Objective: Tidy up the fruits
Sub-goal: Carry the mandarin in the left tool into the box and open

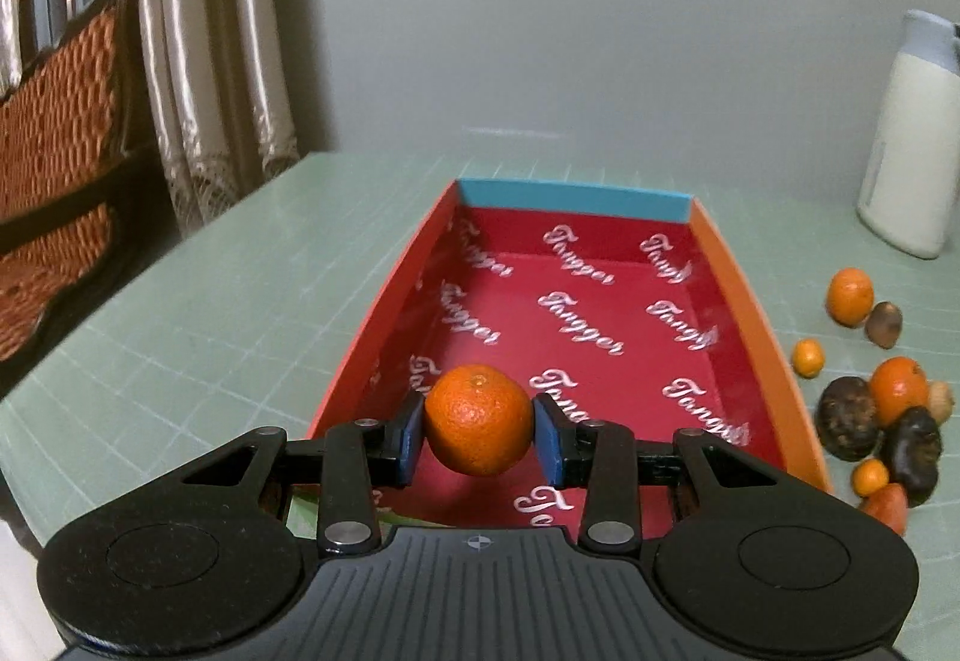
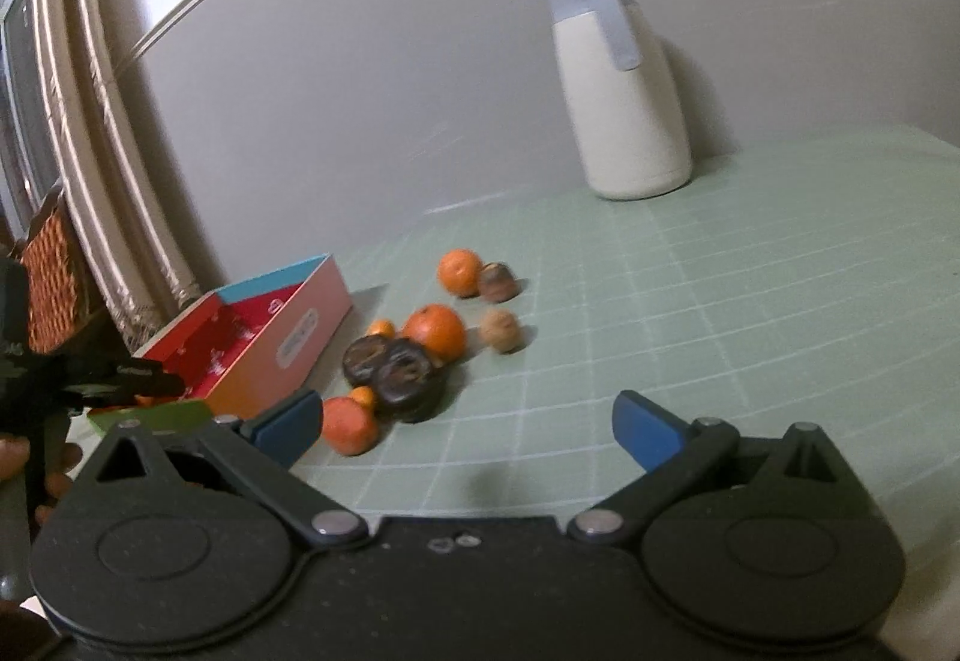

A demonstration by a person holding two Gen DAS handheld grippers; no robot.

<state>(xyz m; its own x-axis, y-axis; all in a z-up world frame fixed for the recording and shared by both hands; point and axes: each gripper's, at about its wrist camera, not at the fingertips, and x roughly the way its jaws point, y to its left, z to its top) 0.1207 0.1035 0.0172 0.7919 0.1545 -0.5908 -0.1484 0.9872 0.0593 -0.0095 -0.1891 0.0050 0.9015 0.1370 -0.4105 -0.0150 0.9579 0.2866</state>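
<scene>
Over near end of red box [image 1: 744, 295], left gripper [image 1: 478, 433] clamped on tangerine [image 1: 478, 419], blue pads [image 1: 549, 436] pressed to both sides, fruit held clear of box floor; right of box, on green mat [image 2: 720, 301], loose heap of tangerines [image 2: 435, 332], dark fruits [image 2: 411, 376] and walnut [image 2: 501, 329]; right gripper [image 2: 468, 430] spread wide, nothing between fingers, near heap; white jug [image 2: 624, 108] at rear, against wall

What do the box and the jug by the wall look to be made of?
Box: likely printed cardboard, semi-gloss, judging by thin flat walls, sharp folded corners and a repeating logo inside. Jug: probably matte cream plastic or coated metal with a grey-blue lid; smooth, seamless body.
</scene>
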